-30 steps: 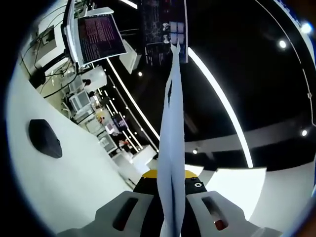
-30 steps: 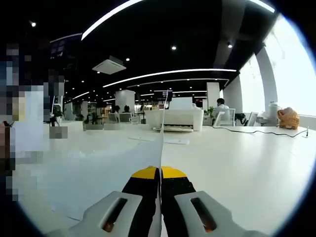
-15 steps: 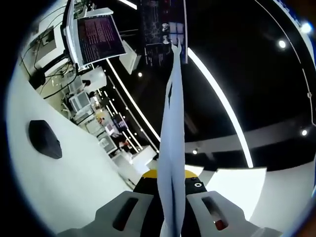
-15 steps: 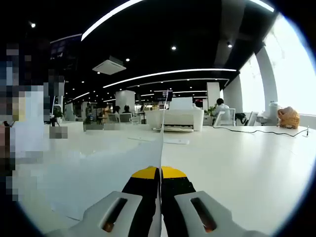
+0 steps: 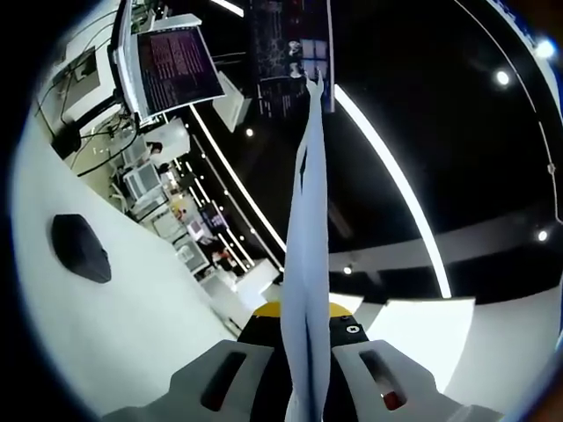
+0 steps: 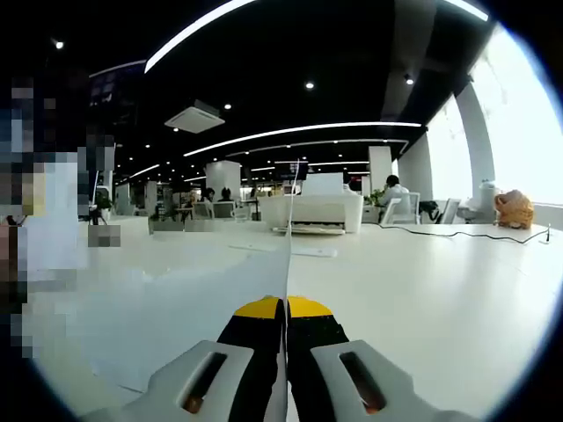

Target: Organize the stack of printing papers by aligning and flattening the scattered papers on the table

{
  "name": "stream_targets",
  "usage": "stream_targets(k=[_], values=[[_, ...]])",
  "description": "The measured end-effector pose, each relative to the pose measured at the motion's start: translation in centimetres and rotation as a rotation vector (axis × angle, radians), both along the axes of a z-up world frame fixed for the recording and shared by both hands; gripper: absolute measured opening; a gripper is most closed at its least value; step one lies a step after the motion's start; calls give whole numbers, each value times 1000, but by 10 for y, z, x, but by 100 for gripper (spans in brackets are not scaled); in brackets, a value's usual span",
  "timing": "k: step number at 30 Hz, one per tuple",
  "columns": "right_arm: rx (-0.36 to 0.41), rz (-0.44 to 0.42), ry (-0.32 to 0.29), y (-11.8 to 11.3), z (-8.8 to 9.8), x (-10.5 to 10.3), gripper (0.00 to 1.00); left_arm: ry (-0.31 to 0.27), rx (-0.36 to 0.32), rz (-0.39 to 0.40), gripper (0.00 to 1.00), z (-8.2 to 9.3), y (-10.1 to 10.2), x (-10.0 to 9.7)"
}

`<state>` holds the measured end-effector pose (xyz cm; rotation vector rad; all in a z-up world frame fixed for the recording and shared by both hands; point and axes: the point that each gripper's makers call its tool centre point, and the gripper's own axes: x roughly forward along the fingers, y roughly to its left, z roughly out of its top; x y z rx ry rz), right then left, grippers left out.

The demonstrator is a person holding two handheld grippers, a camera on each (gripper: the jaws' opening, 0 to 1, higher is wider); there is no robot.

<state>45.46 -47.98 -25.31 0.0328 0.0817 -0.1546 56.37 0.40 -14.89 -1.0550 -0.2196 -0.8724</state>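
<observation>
now, left gripper (image 5: 306, 352): jaws closed on the papers (image 5: 306, 264), held edge-on.
right gripper (image 6: 287, 338): jaws pressed together, thin paper edge (image 6: 289, 264) clamped.
table (image 6: 422, 290): white.

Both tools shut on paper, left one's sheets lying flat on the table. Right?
Not quite. In the left gripper view the left tool holds the paper edge-on, standing up off the table, not flat. Both tools are shut on paper, yes.
</observation>
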Motion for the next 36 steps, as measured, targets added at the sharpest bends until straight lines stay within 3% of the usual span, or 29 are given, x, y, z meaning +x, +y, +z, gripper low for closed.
stream_targets(k=[14,36], values=[[18,3,-10,-4,1,0,0,2,0,-6,6,-1,-4,1],[15,4,33,-2,-8,2,0,-9,7,-13,6,5,3,-2]])
